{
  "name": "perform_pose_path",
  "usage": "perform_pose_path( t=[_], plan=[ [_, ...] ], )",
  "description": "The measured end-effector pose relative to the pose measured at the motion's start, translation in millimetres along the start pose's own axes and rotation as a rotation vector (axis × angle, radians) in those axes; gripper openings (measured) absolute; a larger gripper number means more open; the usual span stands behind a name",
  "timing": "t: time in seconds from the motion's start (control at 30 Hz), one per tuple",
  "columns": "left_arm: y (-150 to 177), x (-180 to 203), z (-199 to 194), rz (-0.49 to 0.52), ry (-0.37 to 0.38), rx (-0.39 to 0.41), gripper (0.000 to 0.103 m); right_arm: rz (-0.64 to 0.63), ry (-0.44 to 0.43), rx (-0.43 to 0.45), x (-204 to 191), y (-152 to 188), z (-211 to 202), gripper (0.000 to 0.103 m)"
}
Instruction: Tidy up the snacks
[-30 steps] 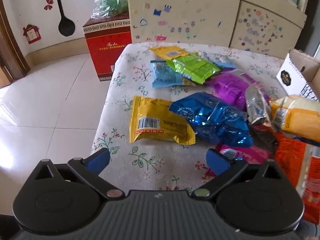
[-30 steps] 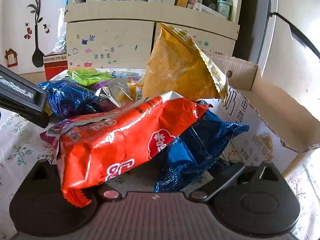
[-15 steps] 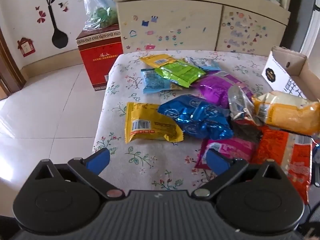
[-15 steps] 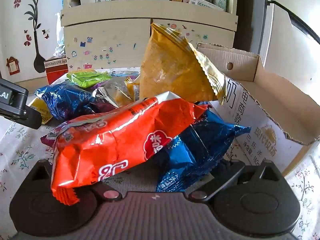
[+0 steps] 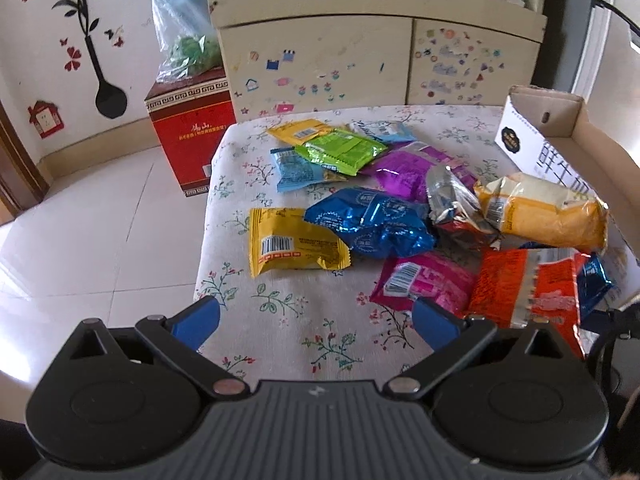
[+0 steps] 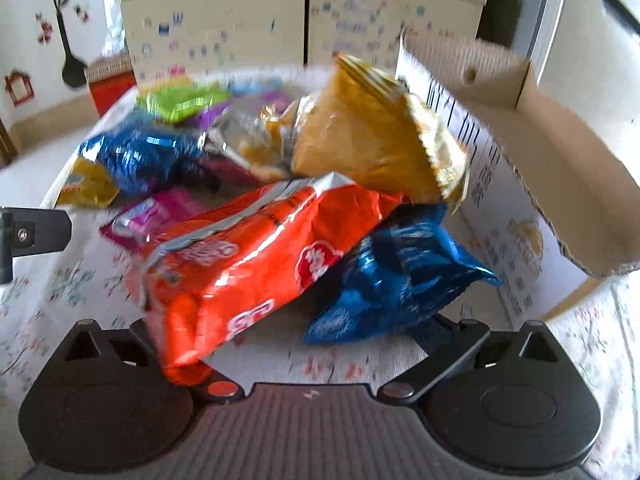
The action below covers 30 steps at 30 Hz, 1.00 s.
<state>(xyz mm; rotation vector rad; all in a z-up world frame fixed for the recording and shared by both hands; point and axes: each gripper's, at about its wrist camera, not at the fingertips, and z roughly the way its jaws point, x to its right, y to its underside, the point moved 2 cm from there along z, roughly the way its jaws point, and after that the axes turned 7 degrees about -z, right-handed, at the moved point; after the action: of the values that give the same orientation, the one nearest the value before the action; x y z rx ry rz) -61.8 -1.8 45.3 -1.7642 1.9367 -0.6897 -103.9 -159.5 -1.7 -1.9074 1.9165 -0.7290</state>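
Orange packet [image 6: 256,256], blue packet [image 6: 384,276] — right gripper's [image 6: 304,332] spread fingers

Ahead of the left gripper [image 5: 316,322], above the near part of the table [image 5: 280,332], the snack packets [image 5: 372,224] spread from just before its right finger to the far side, heaped toward the right. The cardboard box [image 5: 560,136] stands just right of the heap. Before the right gripper [image 6: 296,332], a long packet [image 6: 256,264] lies across its left finger, another packet [image 6: 396,276] beside it on the right, a third packet [image 6: 372,144] behind both, next to the box wall
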Motion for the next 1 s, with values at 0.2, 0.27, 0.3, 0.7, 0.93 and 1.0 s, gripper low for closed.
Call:
perform_pose_path(
  t=[0.2,0.27,0.3,0.7,0.93,1.0],
  plan=[
    [1,-1,-18,0.039,0.058,-0.002,0.102,-0.015,0.028,-0.061,-6,-1,-37,0.103],
    [-2,-3,-26,0.047,0.074,0.007,0.102,-0.013,0.05,-0.02,-3,-5,-54,0.103],
    [-4,-5,-29,0.045,0.084,0.004,0.102,-0.002,0.061,0.027,-1,-8,-65,0.103],
    [-45,-5,-63,0.07,0.141,0.035,0.102,0.13,0.025,0.102,39,-66,-95,0.103],
    [-61,8,-44,0.093,0.098,0.004,0.102,0.129,0.027,-0.001,35,-78,-77,0.103],
    [-60,6,-36,0.066,0.094,-0.011,0.102,0.152,-0.003,0.0,40,-74,-73,0.103]
  ],
)
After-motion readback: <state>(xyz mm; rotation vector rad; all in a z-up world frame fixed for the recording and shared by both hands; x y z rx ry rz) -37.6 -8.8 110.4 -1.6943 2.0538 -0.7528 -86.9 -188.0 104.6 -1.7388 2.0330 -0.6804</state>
